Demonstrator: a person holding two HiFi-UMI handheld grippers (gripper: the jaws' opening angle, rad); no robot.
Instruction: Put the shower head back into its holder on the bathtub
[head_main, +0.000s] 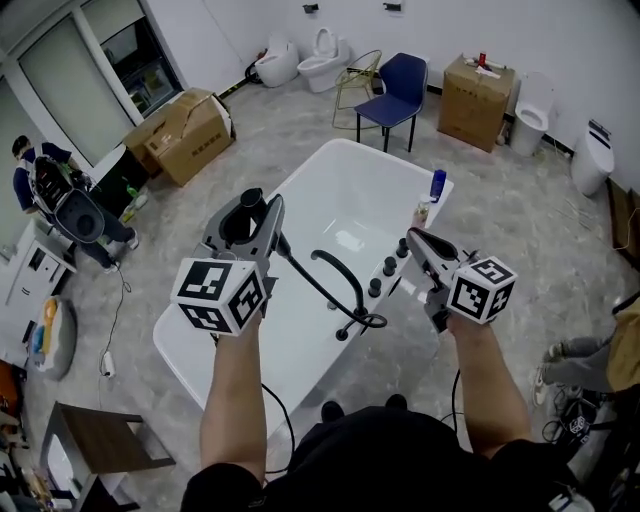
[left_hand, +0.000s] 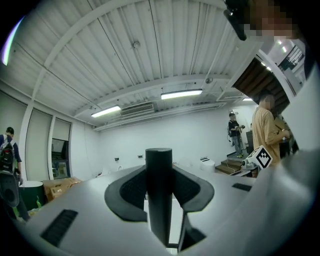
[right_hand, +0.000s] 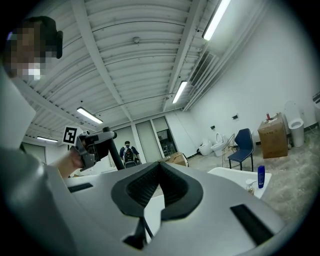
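A white bathtub (head_main: 300, 225) stands below me, with a black spout (head_main: 338, 268) and black knobs (head_main: 384, 271) on its right deck. My left gripper (head_main: 247, 222) is held level above the tub's left side, shut on the black shower head (head_main: 251, 208). In the left gripper view its round handle (left_hand: 159, 192) stands upright between the dark pads (left_hand: 129, 192). The black hose (head_main: 315, 286) runs from it down to the deck by the spout. My right gripper (head_main: 416, 242) hovers over the knobs with its pads (right_hand: 145, 187) together and nothing between them. I cannot make out the holder.
A blue bottle (head_main: 437, 184) and a small dispenser (head_main: 423, 213) sit on the tub's far right corner. Round the room are a blue chair (head_main: 398, 88), cardboard boxes (head_main: 185, 132), toilets (head_main: 326, 58), a dark wooden table (head_main: 105, 440), and a person (head_main: 28, 172) at the left.
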